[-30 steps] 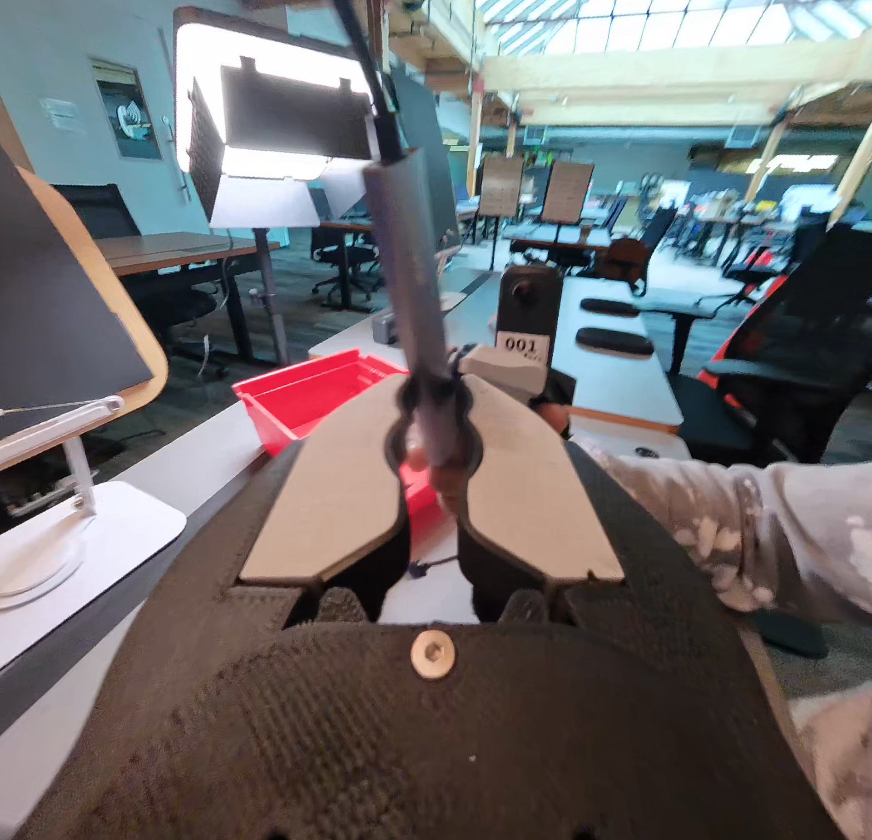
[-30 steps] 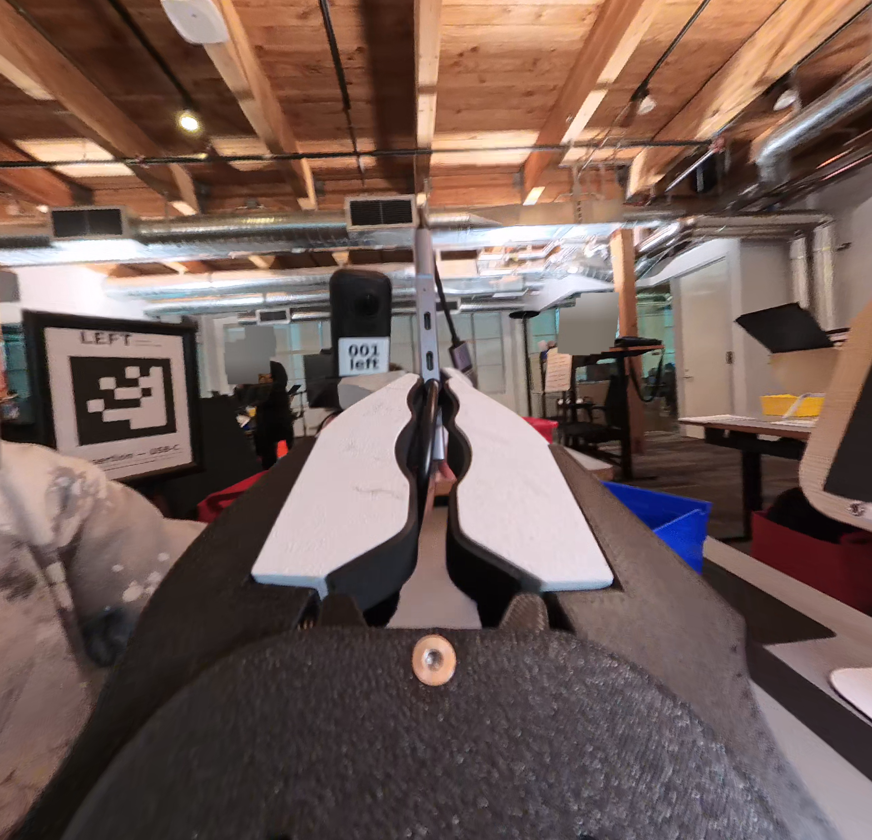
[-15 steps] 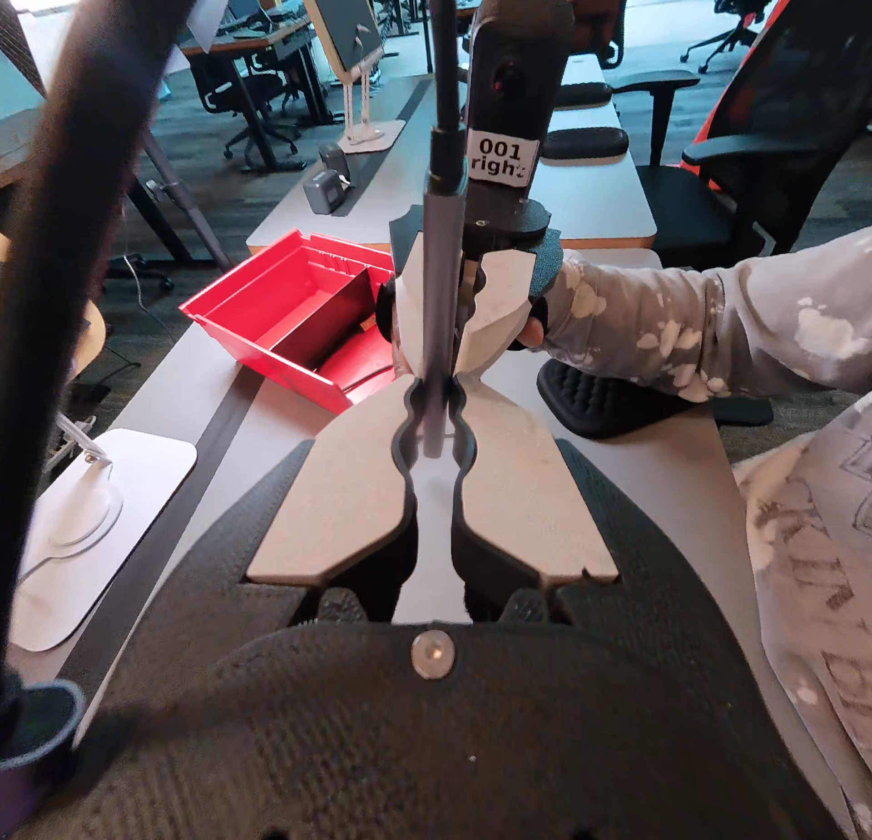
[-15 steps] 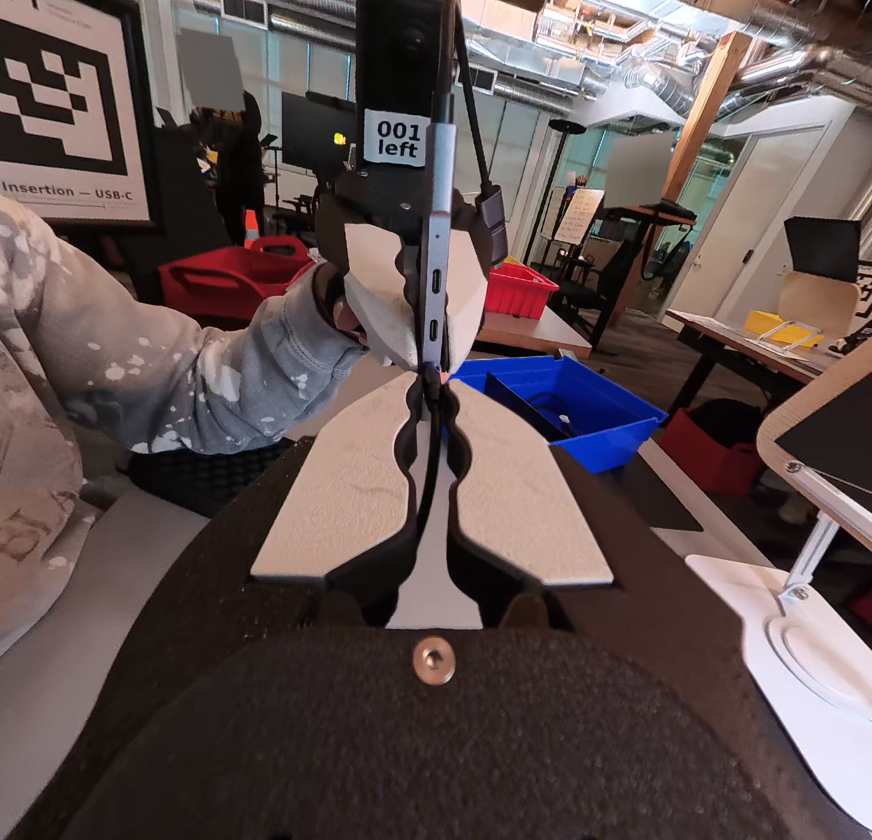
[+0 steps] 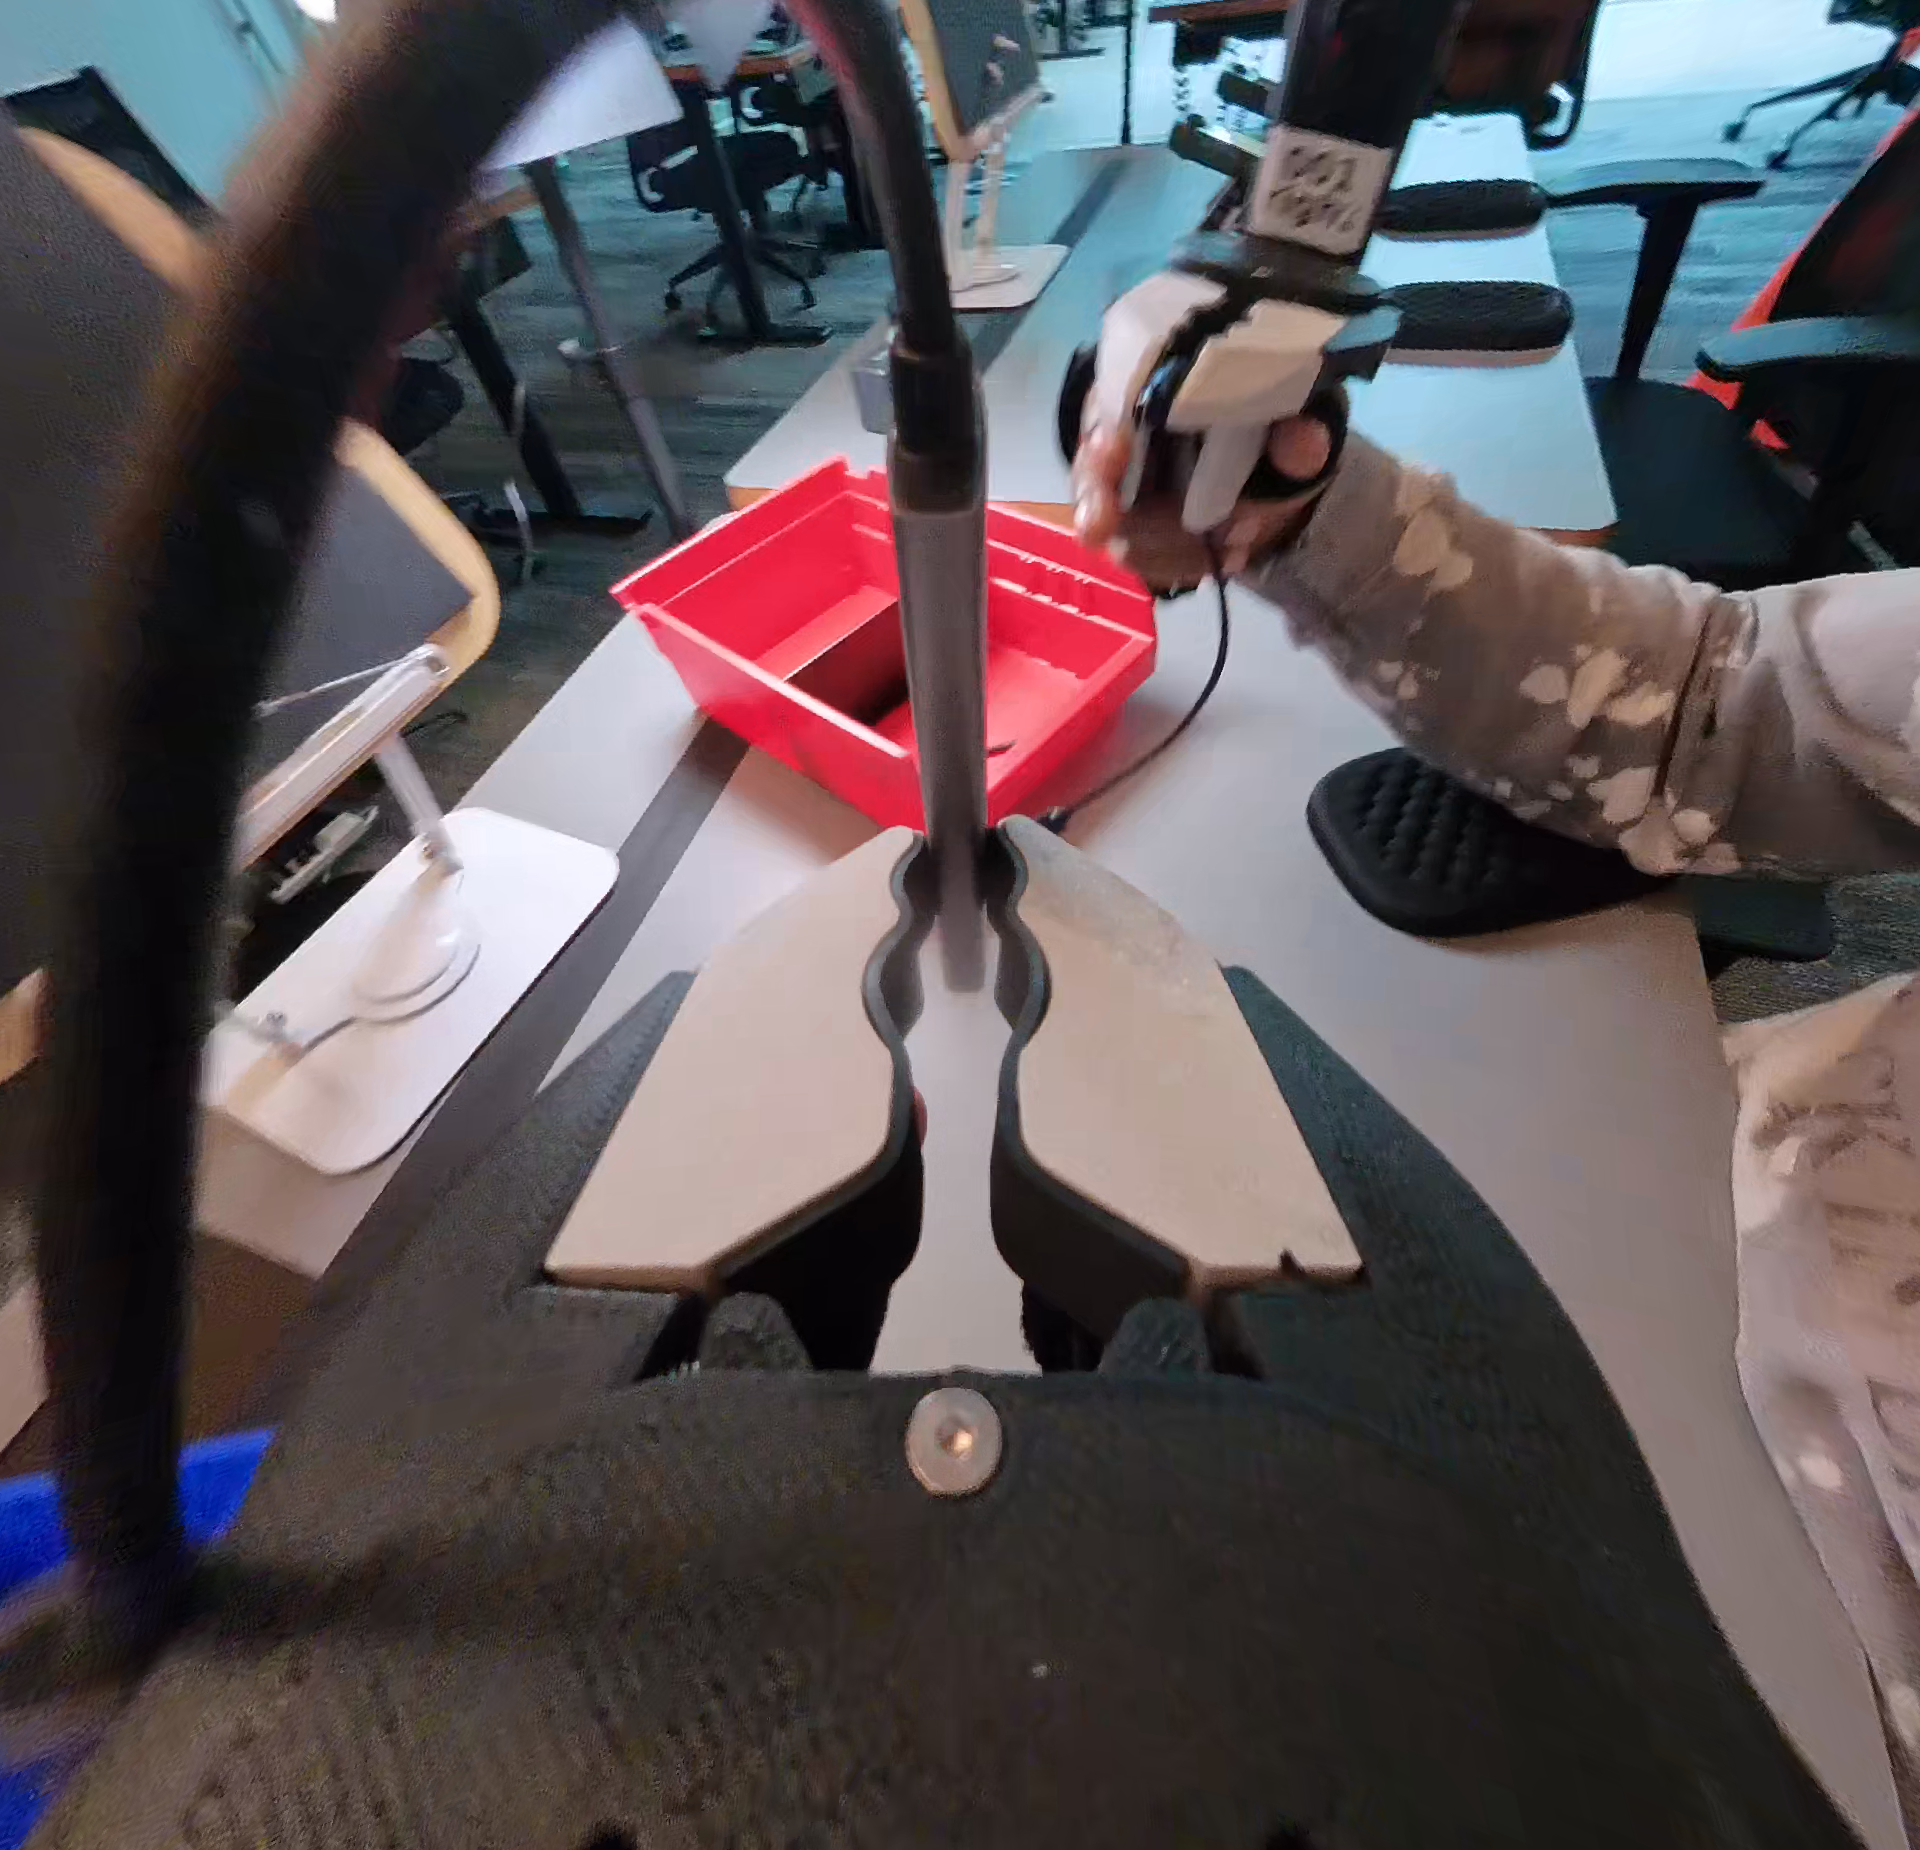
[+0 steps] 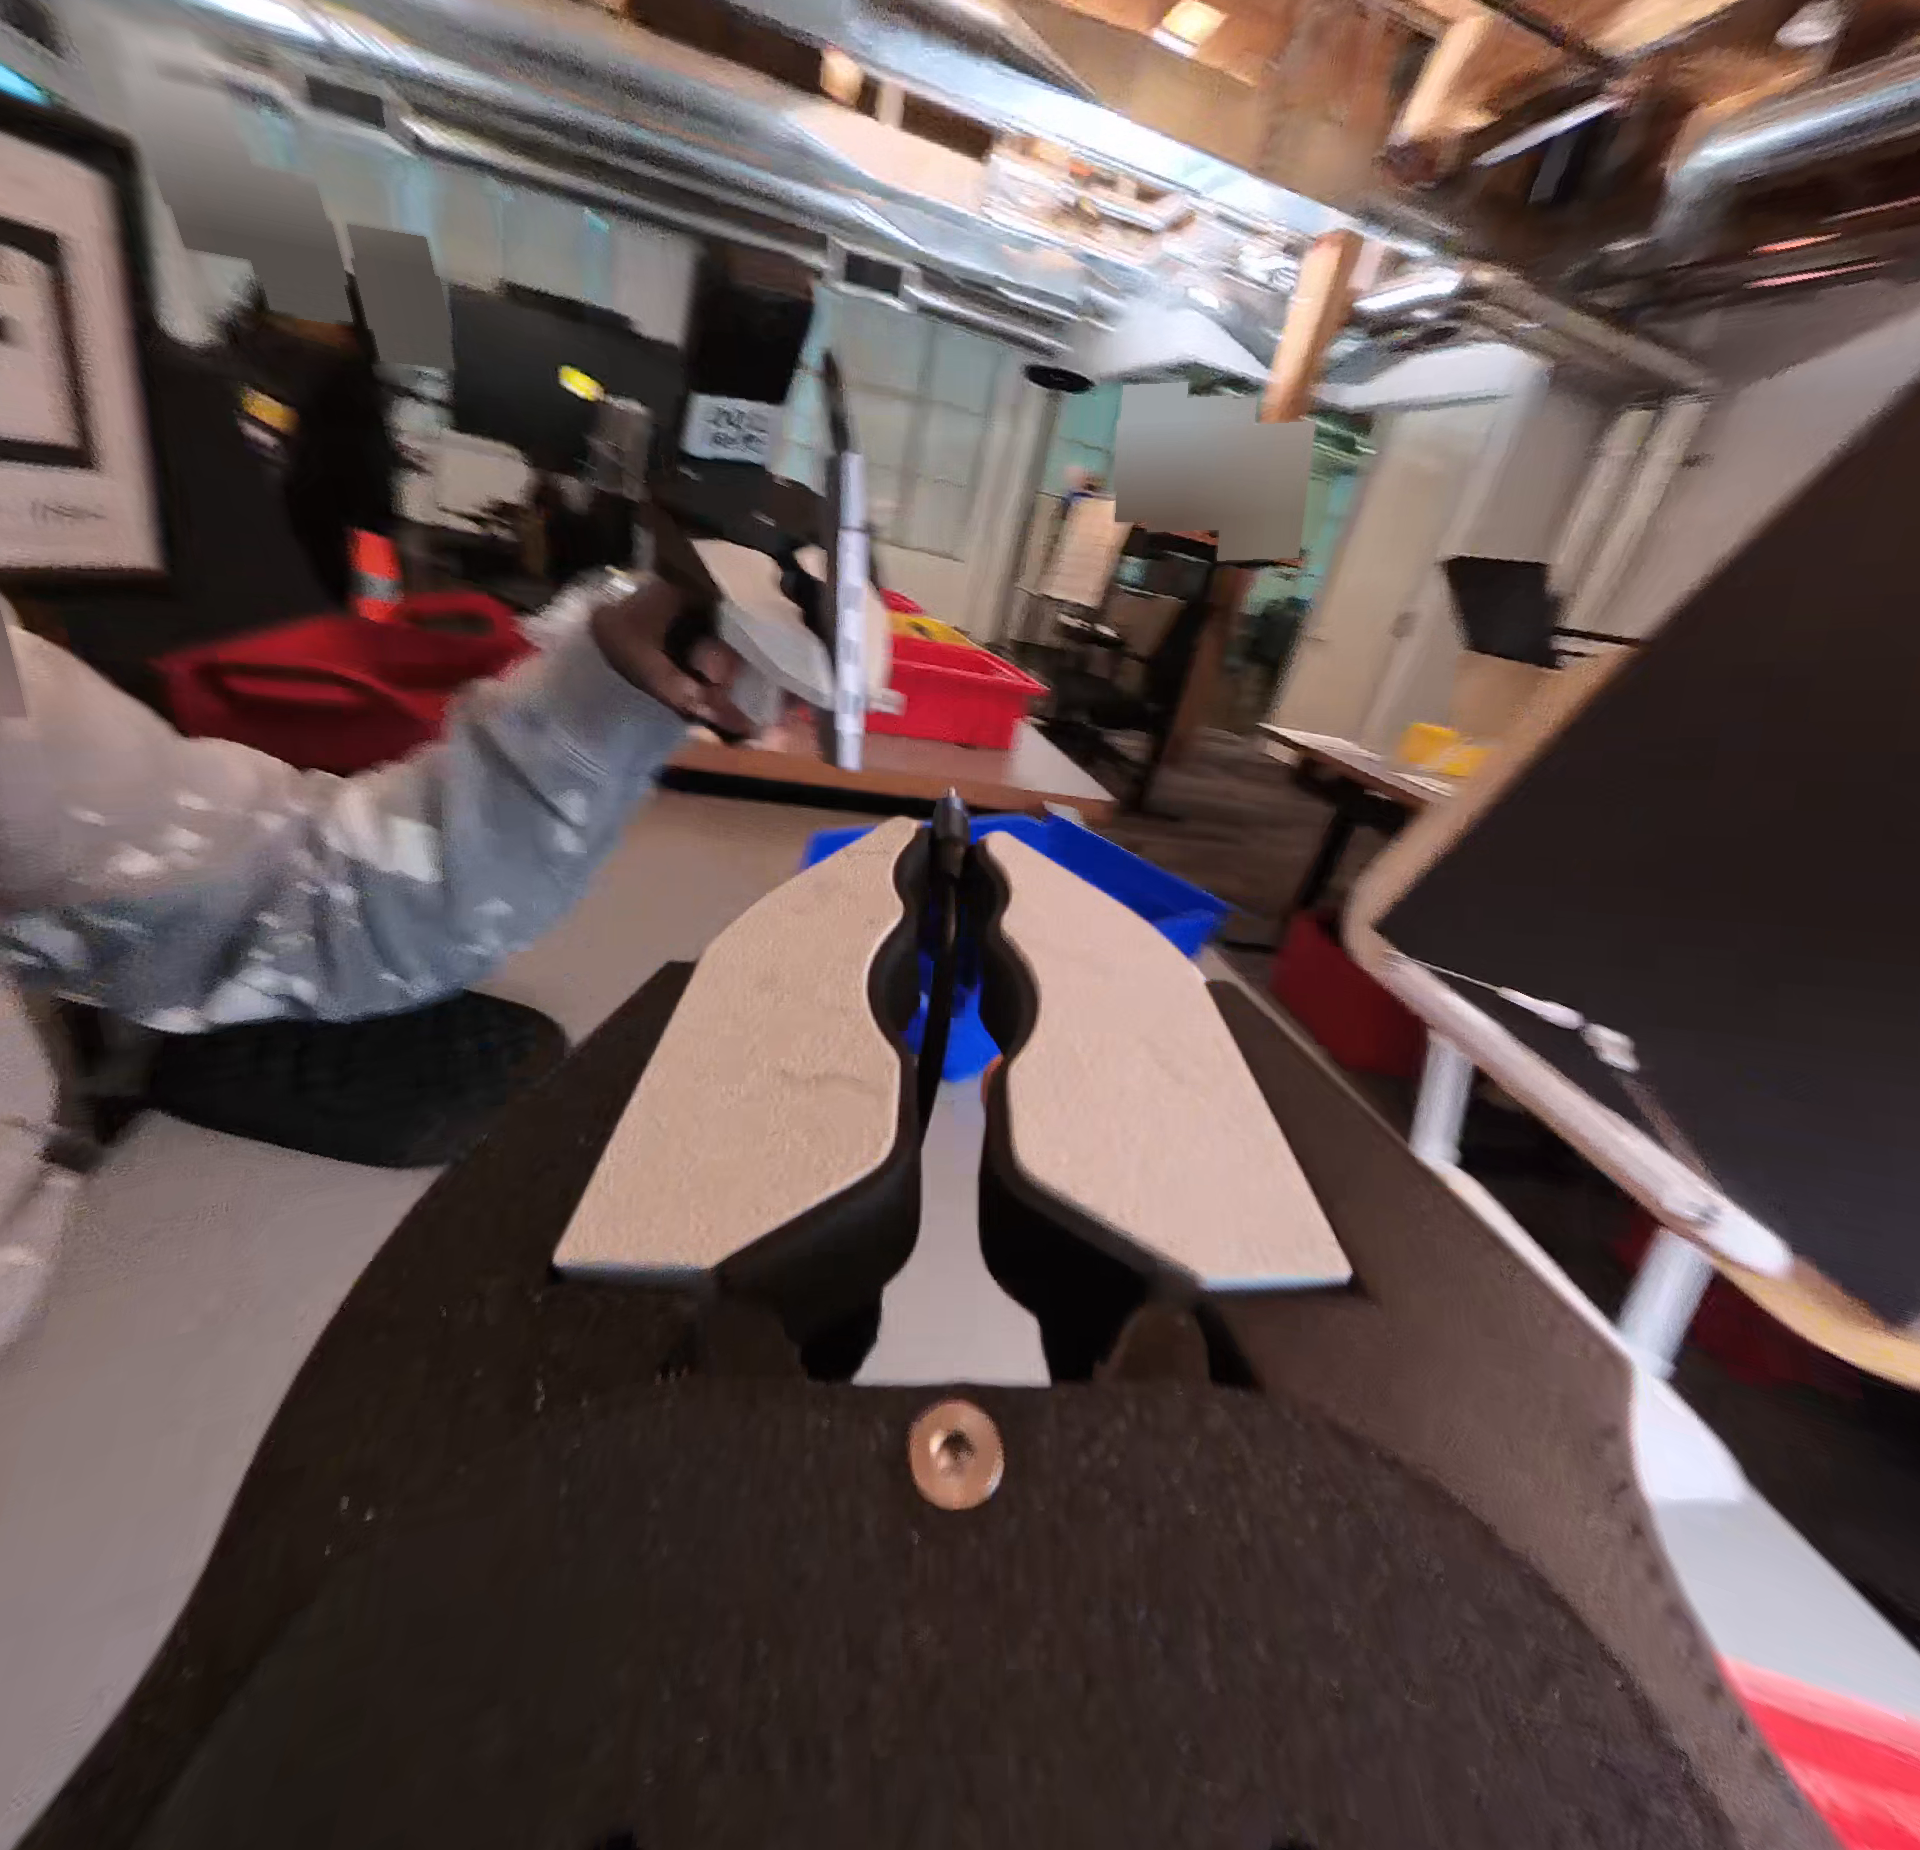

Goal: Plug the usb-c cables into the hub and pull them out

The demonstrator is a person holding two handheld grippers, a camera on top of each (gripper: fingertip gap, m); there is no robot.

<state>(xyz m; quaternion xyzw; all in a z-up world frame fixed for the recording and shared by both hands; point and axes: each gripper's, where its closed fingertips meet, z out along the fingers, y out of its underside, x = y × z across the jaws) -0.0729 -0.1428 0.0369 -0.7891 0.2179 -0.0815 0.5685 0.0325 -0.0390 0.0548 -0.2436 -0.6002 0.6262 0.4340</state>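
Observation:
My left gripper (image 5: pixel 956 844) is shut on the lower end of a slim grey hub (image 5: pixel 940 647) and holds it upright above the table. The hub's thick black lead (image 5: pixel 260 366) arcs up and over to the left. My right gripper (image 6: pixel 948 844) is shut on a thin black USB-C cable (image 6: pixel 940 969), whose plug tip (image 6: pixel 948 813) pokes out past the fingertips. The plug is clear of the hub (image 6: pixel 850 605), which shows farther off in the left gripper. In the left wrist view the right gripper (image 5: pixel 1236 398) is up at the right with the cable (image 5: pixel 1210 657) hanging from it.
A red bin (image 5: pixel 790 647) stands behind the hub and a blue bin (image 6: pixel 1132 886) lies ahead of the right gripper. A black wrist rest (image 5: pixel 1455 855) lies on the grey table (image 5: pixel 1403 1073). A white stand base (image 5: pixel 416 979) and a dark board (image 6: pixel 1662 865) stand at the table's edge. The grippers' ends are close to 15 centimetres from one another.
The two grippers have drawn apart. The cable plug was up against the hub half a second ago and is now well clear of it. The right wrist view is blurred by motion.

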